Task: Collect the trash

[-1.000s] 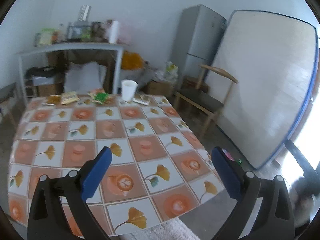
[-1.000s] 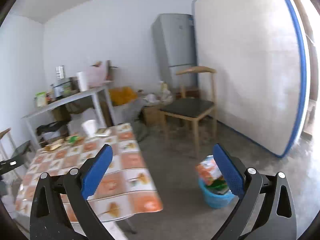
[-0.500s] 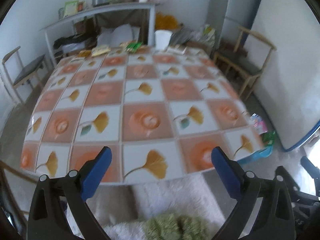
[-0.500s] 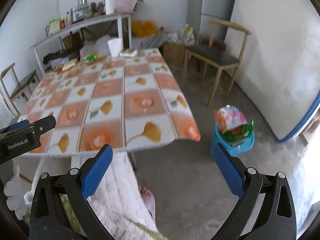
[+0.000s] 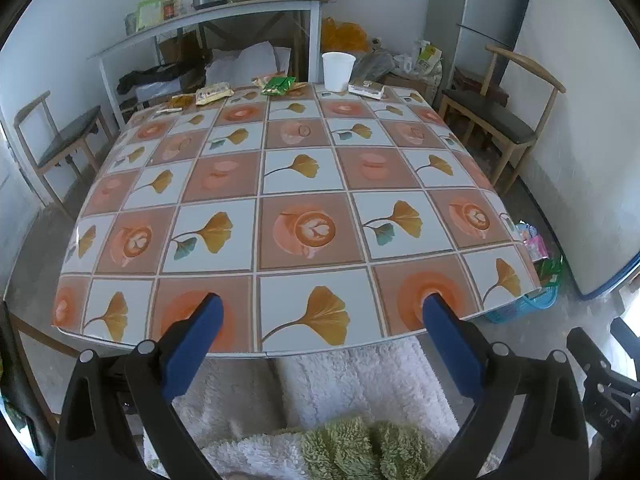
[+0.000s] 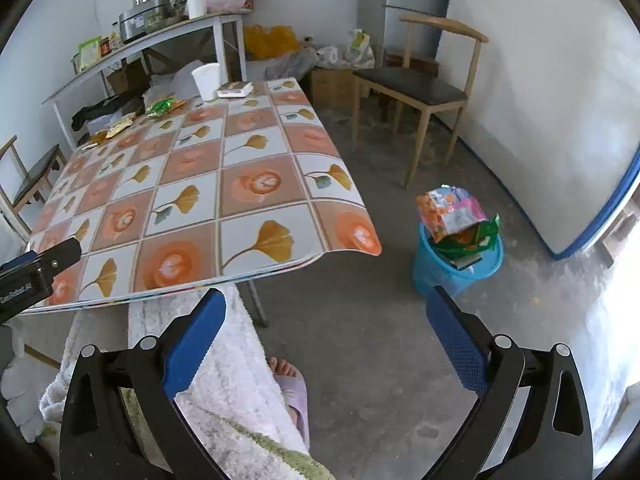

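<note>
Trash lies along the far edge of the patterned table (image 5: 304, 176): a white paper cup (image 5: 338, 71), a green wrapper (image 5: 279, 85), a yellow wrapper (image 5: 214, 93), a small orange packet (image 5: 180, 101) and a flat box (image 5: 366, 89). The cup (image 6: 207, 81) and green wrapper (image 6: 162, 106) also show in the right wrist view. A blue bin (image 6: 458, 258) stuffed with snack bags stands on the floor right of the table. My left gripper (image 5: 320, 330) hangs open over the table's near edge. My right gripper (image 6: 326, 334) is open above the floor, holding nothing.
Wooden chairs stand right (image 6: 424, 92) and left (image 5: 60, 140) of the table. A cluttered metal shelf (image 5: 208, 20) and a fridge (image 5: 488, 4) line the back wall. A mattress (image 6: 560, 100) leans at the right. The person's white fleece robe (image 6: 240, 380) and slippered foot (image 6: 294, 384) are below.
Both grippers have tilted downward and pulled back toward the person; the table's near edge, the robe and the foot are now in view. Both stay open.
</note>
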Demonstrator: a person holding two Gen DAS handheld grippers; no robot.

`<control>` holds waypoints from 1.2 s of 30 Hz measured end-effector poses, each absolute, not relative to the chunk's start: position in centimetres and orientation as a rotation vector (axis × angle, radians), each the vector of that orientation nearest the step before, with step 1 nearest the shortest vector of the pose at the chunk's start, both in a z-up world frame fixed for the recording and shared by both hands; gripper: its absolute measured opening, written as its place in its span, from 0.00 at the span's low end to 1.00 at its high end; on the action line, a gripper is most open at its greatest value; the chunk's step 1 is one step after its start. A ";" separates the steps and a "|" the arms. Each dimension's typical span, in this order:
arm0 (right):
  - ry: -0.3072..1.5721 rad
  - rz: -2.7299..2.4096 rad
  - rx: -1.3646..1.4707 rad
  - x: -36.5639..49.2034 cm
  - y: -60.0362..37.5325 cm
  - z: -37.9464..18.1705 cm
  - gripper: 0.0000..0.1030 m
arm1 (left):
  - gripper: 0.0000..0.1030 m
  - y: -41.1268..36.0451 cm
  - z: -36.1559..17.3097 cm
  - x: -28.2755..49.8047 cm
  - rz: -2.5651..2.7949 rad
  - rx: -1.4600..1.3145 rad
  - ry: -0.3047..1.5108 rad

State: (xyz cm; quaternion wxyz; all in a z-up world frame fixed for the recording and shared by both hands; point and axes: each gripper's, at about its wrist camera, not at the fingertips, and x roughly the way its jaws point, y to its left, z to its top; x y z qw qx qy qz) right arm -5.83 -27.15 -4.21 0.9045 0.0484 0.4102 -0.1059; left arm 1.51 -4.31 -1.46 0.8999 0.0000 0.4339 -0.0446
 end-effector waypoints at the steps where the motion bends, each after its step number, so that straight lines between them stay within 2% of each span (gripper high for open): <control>1: 0.850 -0.221 0.100 -5.9 -27.3 -4.2 0.92 | 0.95 -4.4 -1.4 1.5 -0.091 0.006 0.894; 36: 0.832 -0.284 0.114 -6.9 -30.2 -3.9 0.90 | 0.95 -7.8 -0.2 0.3 -0.151 0.097 0.835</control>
